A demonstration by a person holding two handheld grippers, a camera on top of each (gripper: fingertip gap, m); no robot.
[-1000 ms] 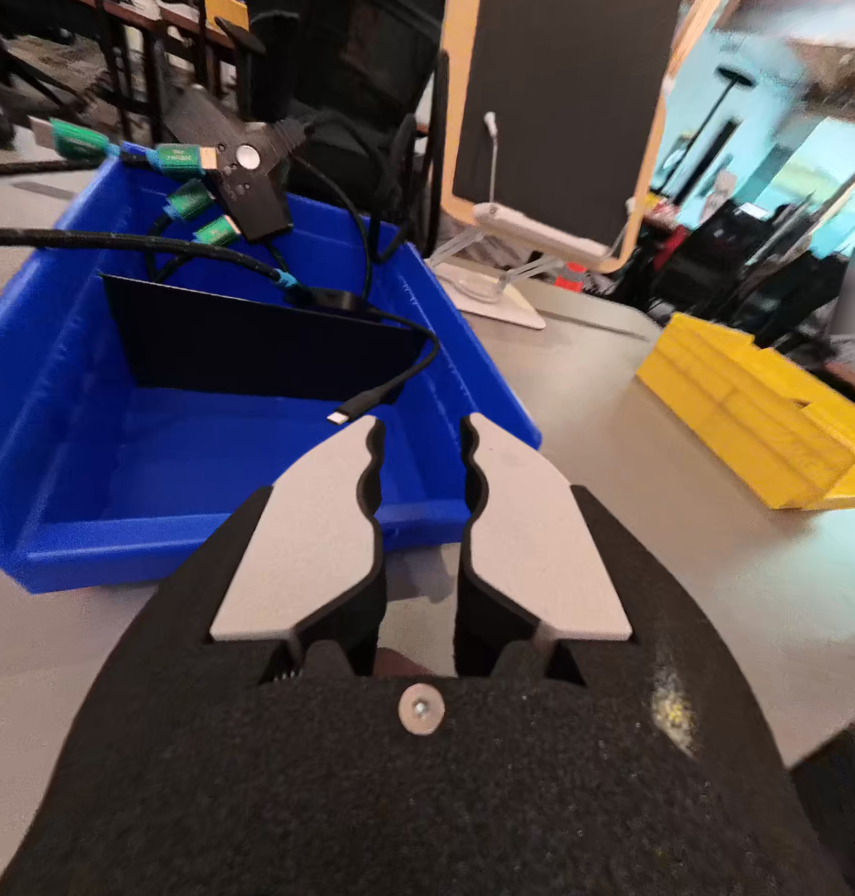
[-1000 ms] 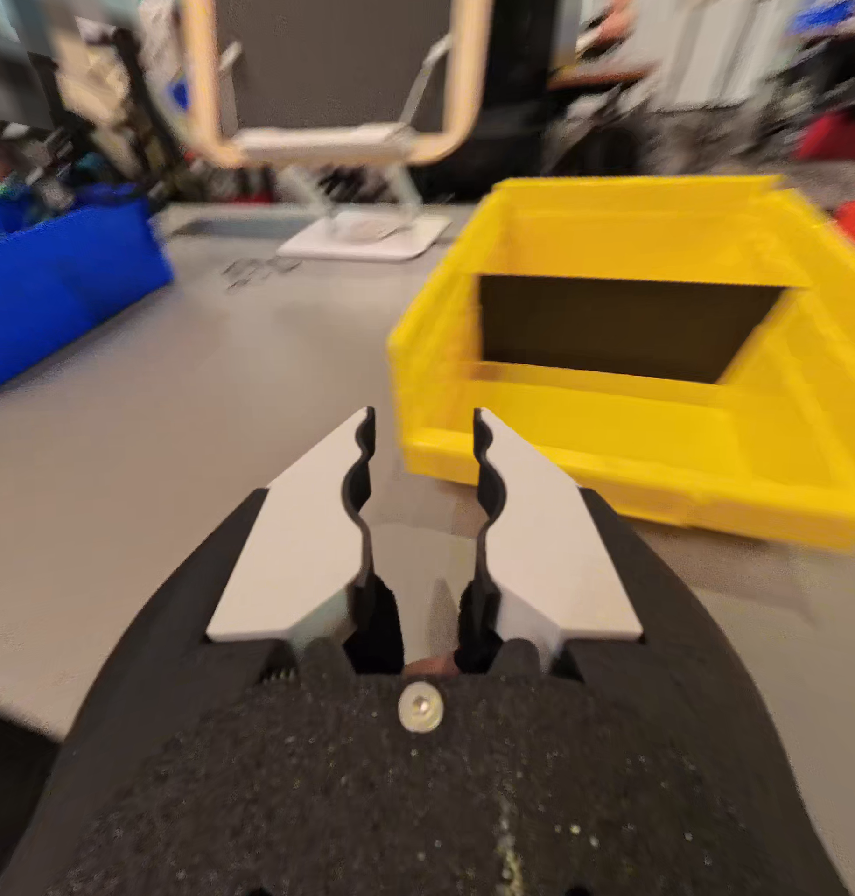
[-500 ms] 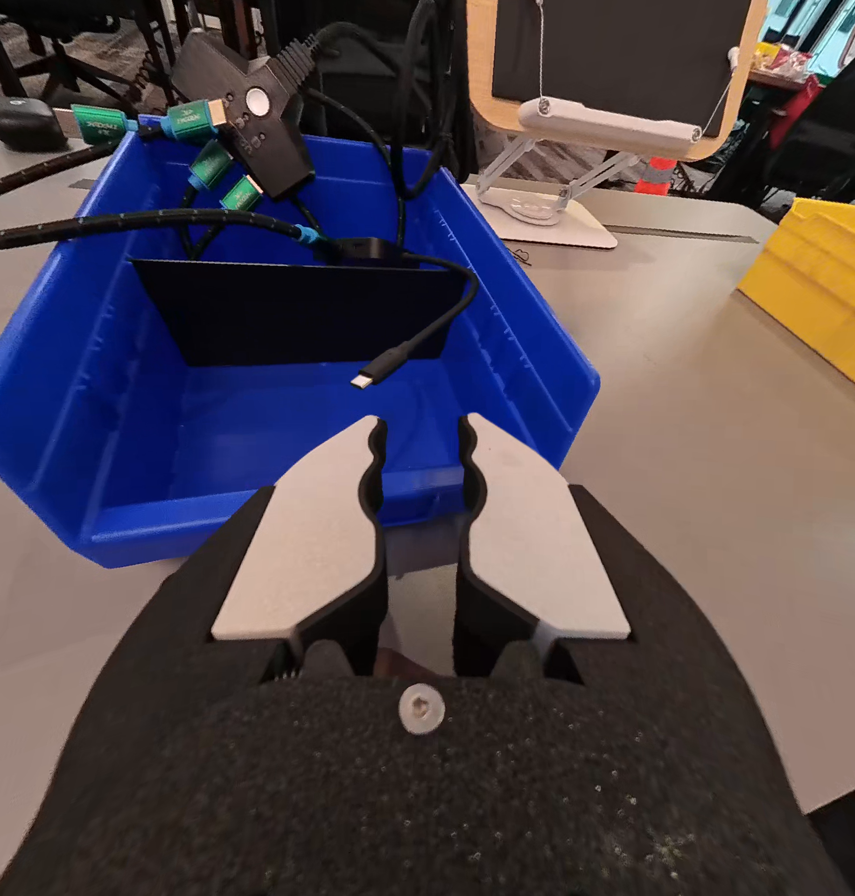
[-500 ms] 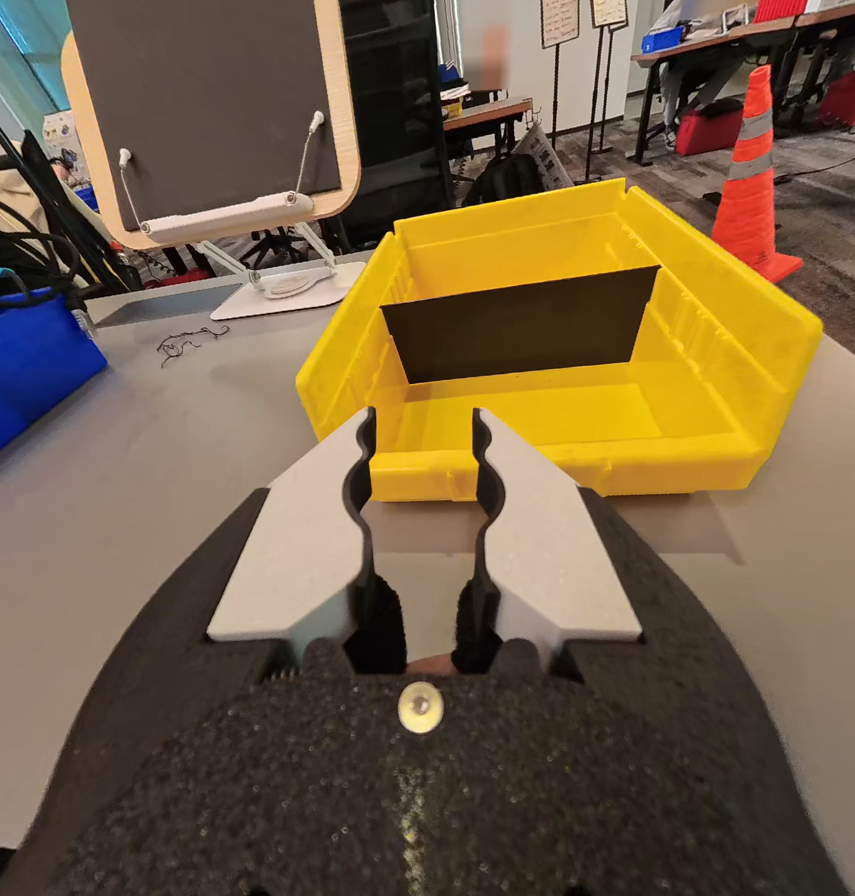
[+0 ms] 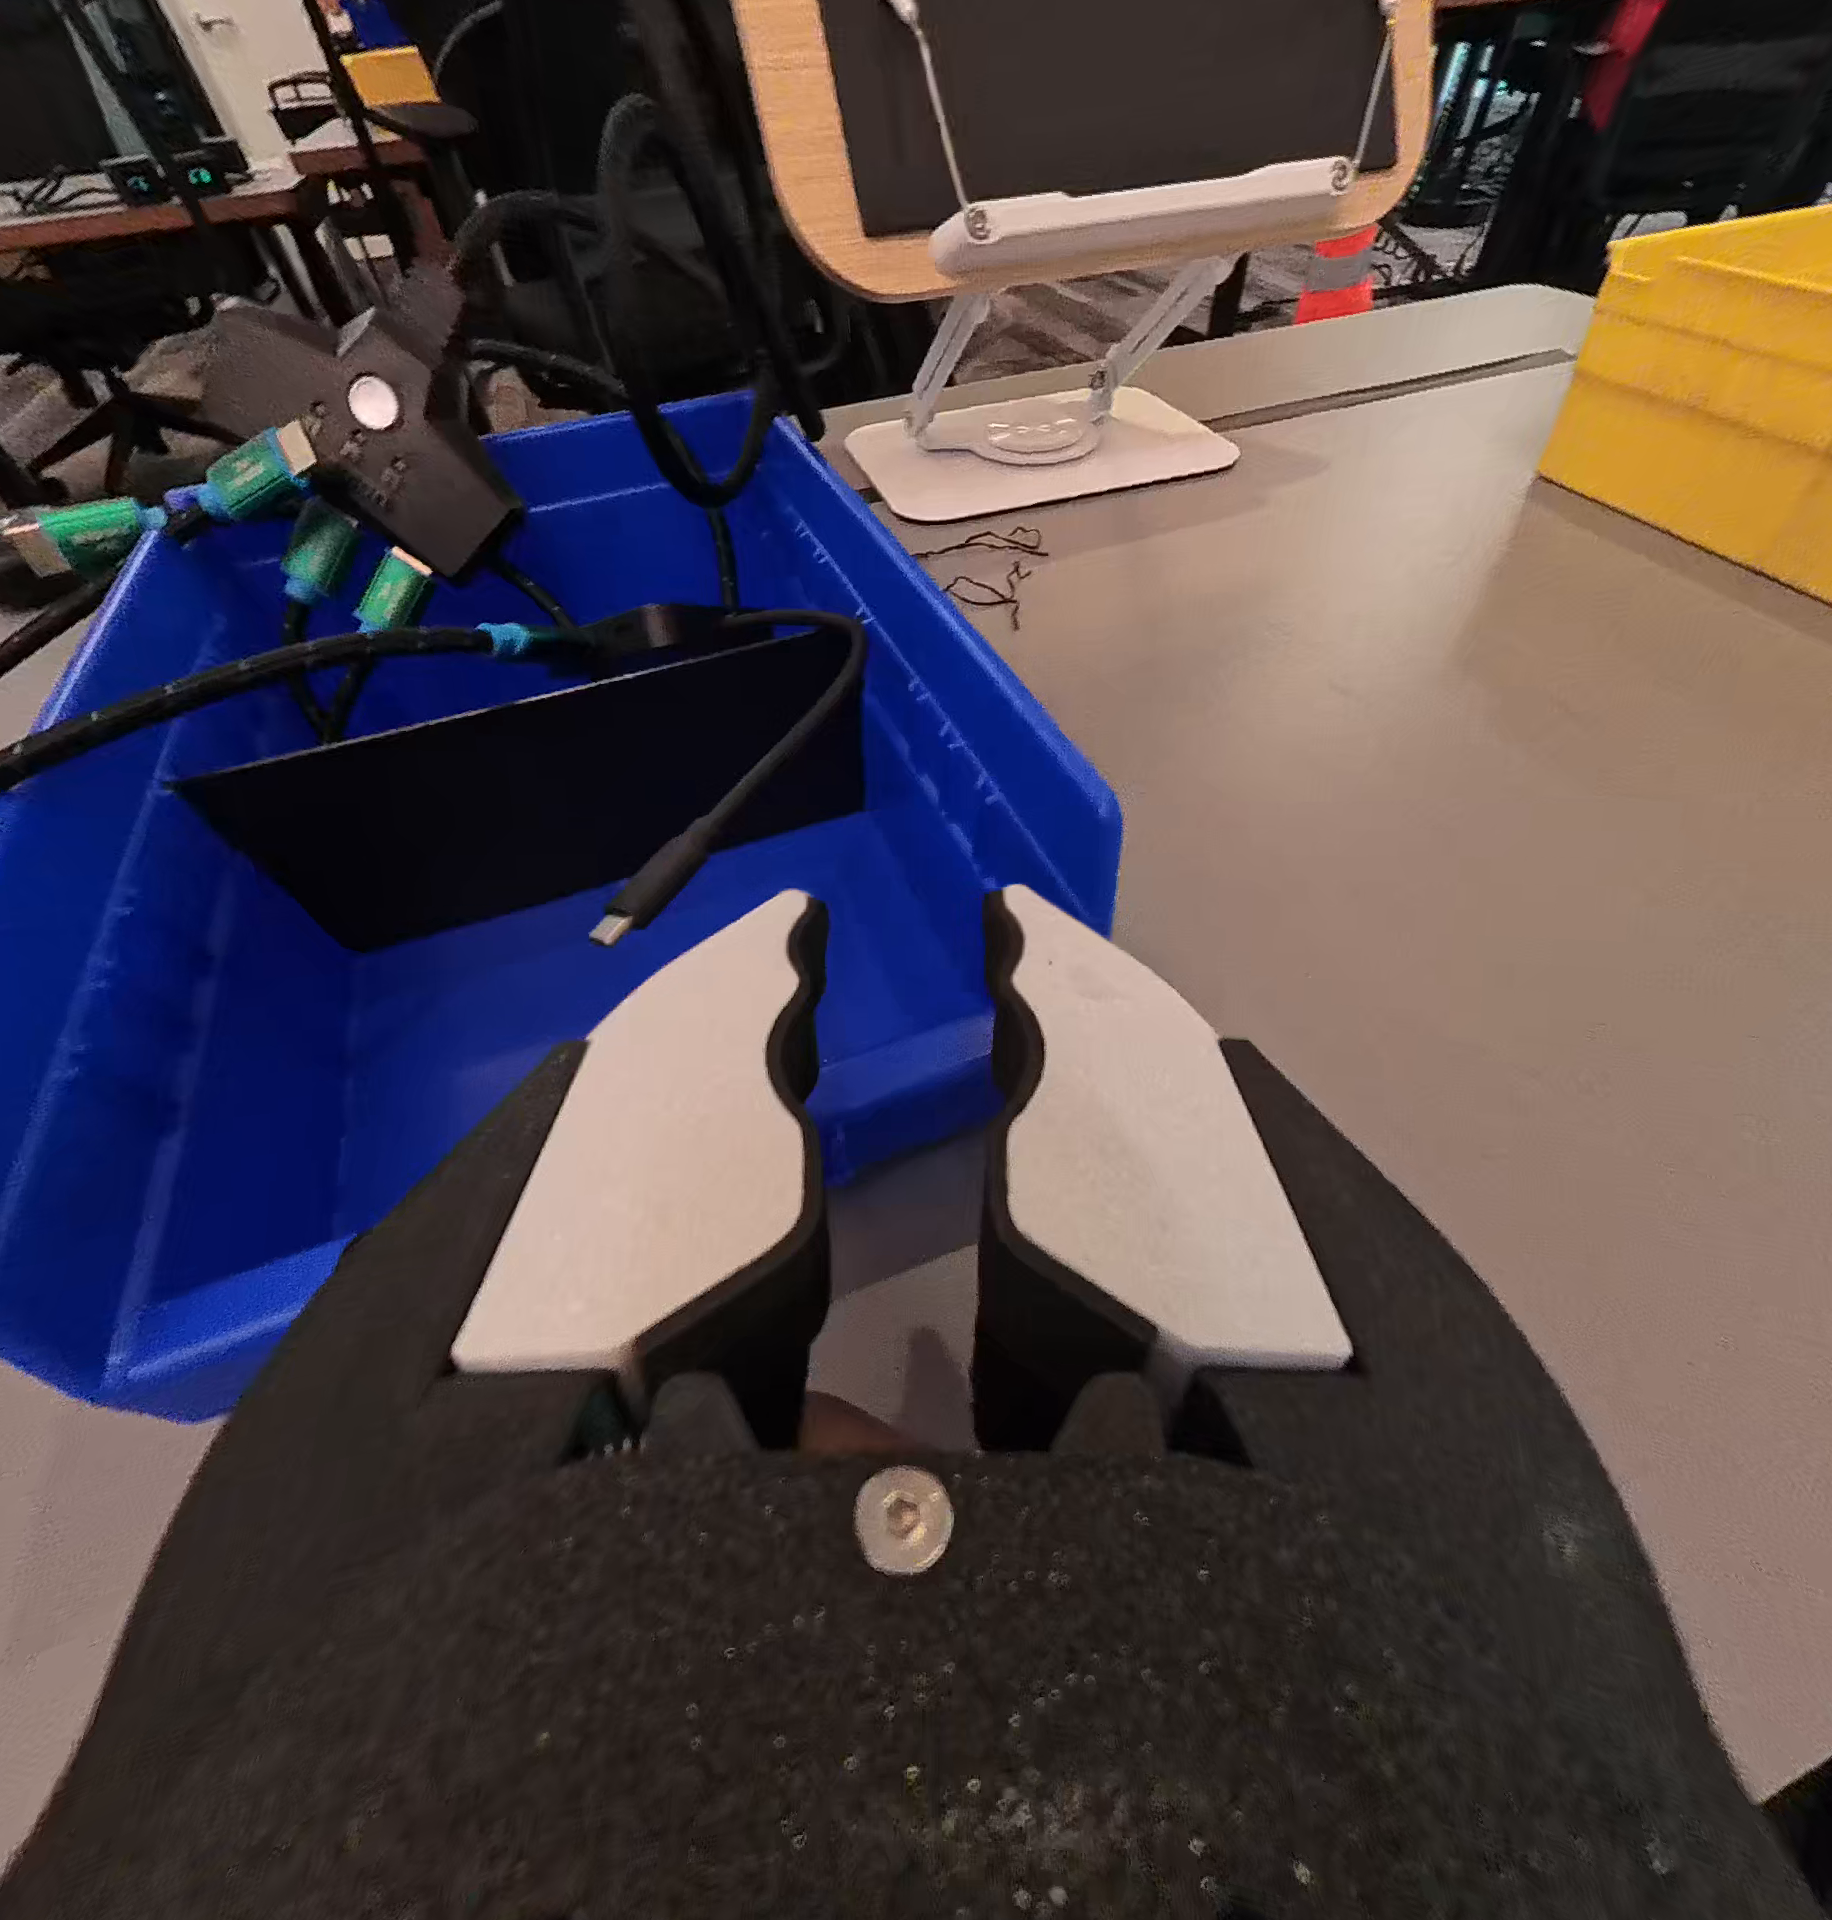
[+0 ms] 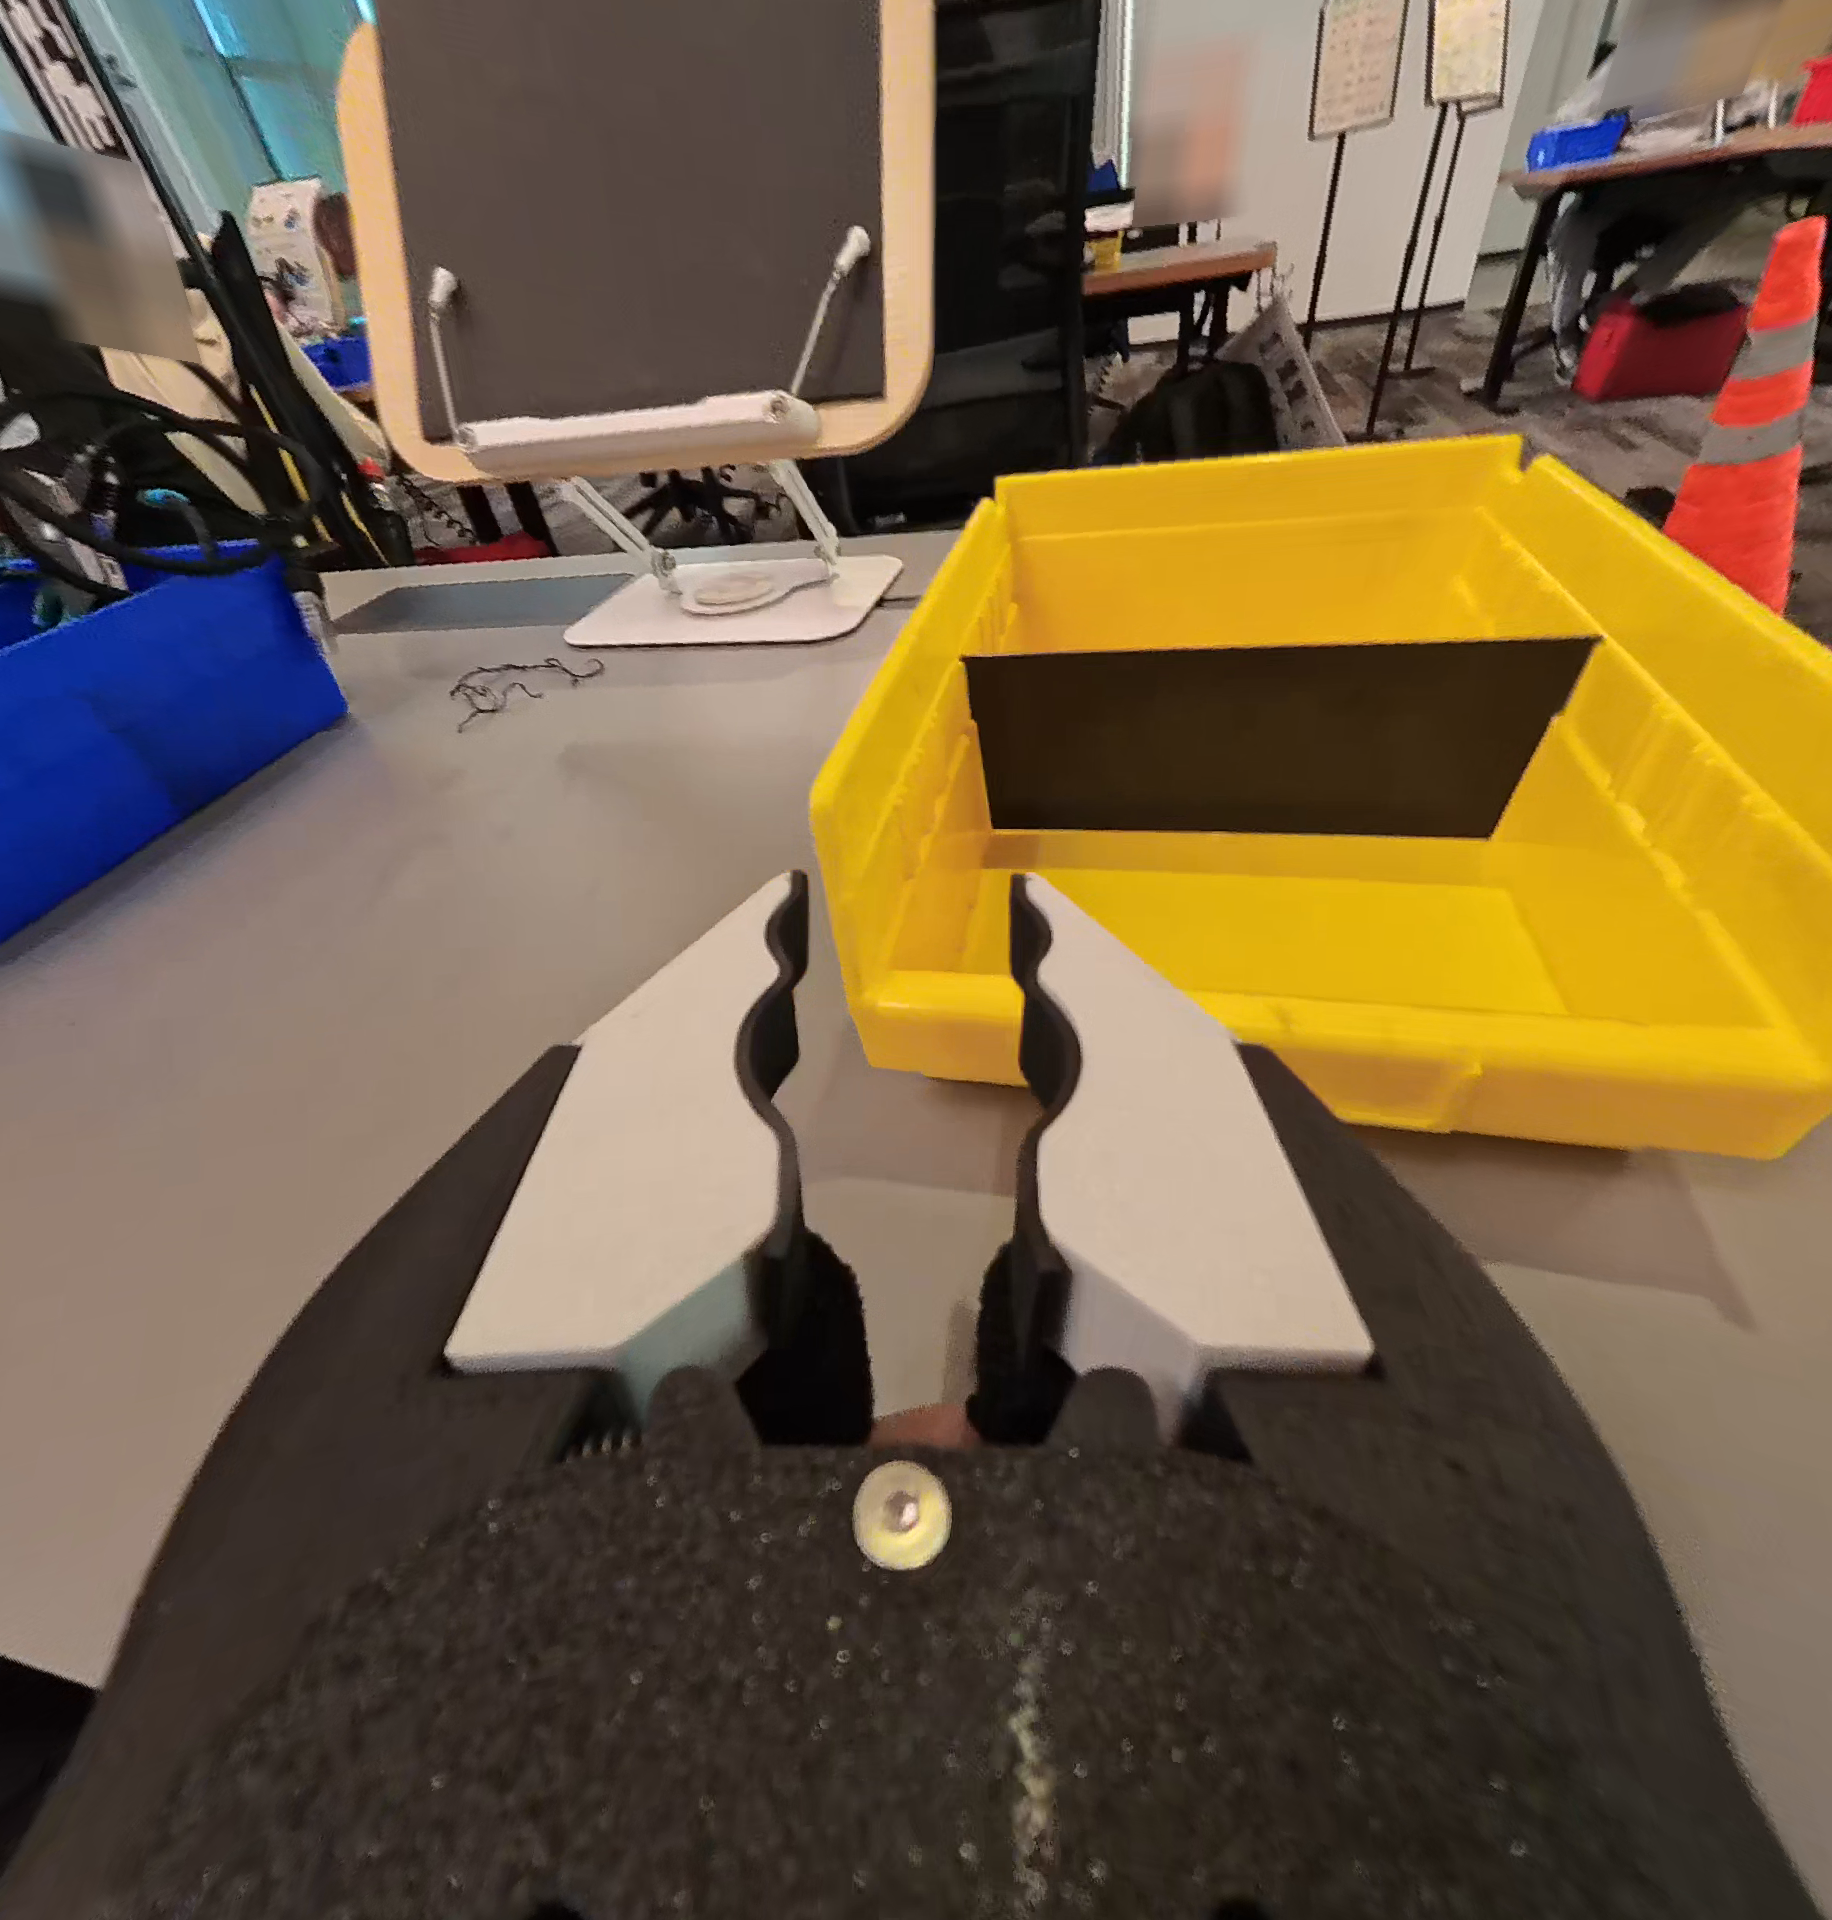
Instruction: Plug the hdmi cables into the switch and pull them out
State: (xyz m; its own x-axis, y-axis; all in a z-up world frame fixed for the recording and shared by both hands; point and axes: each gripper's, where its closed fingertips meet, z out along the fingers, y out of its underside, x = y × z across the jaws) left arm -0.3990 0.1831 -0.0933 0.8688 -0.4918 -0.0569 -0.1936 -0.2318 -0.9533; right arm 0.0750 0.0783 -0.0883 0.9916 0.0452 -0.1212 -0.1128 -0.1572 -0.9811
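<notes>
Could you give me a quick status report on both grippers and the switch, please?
Left gripper open, empty; right gripper likewise. Switch on blue bin's far rim, green HDMI plugs beside it. Nothing blocking.

We work at a grey counter [image 6: 268, 987]; at its far edge stands a wood-framed dark board [image 6: 642, 208] on a white folding stand [image 6: 735, 603]. Beyond it we see patterned carpet floor [image 6: 1411, 395], long brown desks [image 6: 1670, 166] on dark legs, an orange traffic cone [image 6: 1764, 416] with grey bands, and black office chairs [image 5: 392, 125]. At far left, glass panes [image 6: 288, 94] glow teal.
</notes>
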